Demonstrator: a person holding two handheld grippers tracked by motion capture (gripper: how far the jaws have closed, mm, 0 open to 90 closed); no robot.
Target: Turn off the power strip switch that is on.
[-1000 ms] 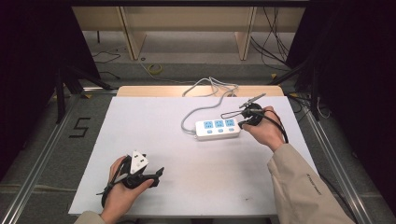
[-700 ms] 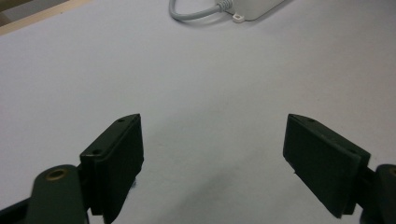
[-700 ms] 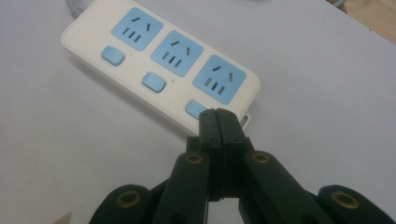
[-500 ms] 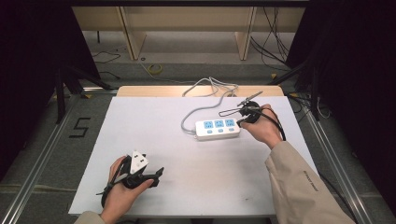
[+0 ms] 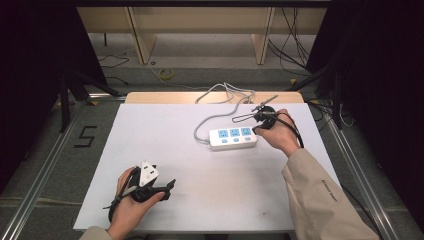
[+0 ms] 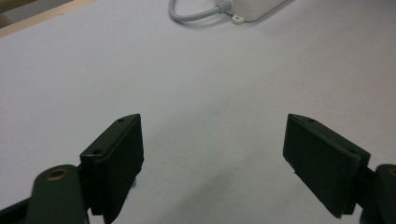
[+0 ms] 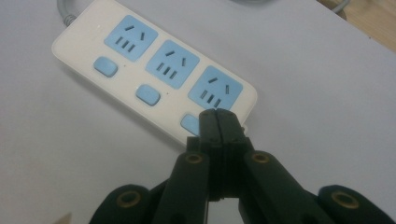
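High view: right gripper (image 5: 261, 119), jaws together, is hovering at the power strip's (image 5: 233, 138) right end, barely shifted; left gripper (image 5: 167, 186), jaws apart, is staying near-left.

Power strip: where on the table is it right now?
In the high view the power strip lies right of centre on the white table, toward the far edge, with the shut right gripper at its right end.

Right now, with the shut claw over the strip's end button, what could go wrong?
The right claw is wider than the end switch, so it may slip off or hit the socket beside it. The power strip lies loose on the table; a slanted push could slide it.
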